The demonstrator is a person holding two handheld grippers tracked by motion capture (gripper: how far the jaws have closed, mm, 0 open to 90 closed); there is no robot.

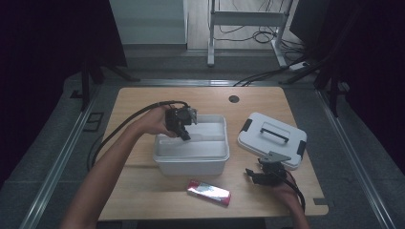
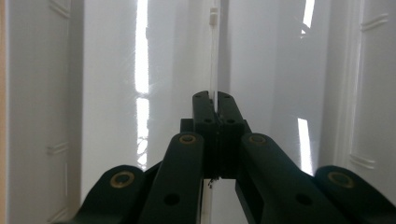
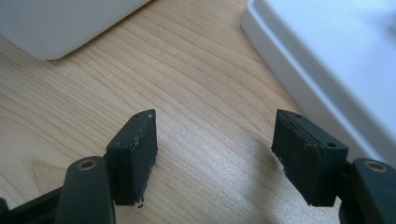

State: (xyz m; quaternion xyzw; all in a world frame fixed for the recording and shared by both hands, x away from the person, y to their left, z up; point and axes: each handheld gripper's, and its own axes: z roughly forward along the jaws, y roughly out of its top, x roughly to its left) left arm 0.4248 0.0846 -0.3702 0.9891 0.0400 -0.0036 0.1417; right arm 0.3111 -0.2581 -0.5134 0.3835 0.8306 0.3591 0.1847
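High view: left gripper [image 1: 184, 125] sits inside the white plastic bin [image 1: 191, 160], jaws pinched tight on its thin clear divider [image 2: 214, 70], walls close either side. Right gripper [image 3: 215, 149] gapes wide, holding nothing, over bare wooden table [image 3: 196, 93].

The high view is dim, dark around the worktop [image 1: 143, 100]. In the left gripper view, glare streaks the white bin [image 2: 107, 93]. The right gripper view is bright, blurring toward the white lid [image 3: 336, 42].

Left gripper [image 1: 184, 125] tips hidden inside the open white plastic storage box [image 1: 191, 162]; thin translucent divider [image 2: 214, 56] clamped between them, its lower part concealed; white plastic lid [image 3: 327, 60] cut off by the frame edge; print on the flat red-and-silver foil packet [image 1: 208, 192] too small to read.
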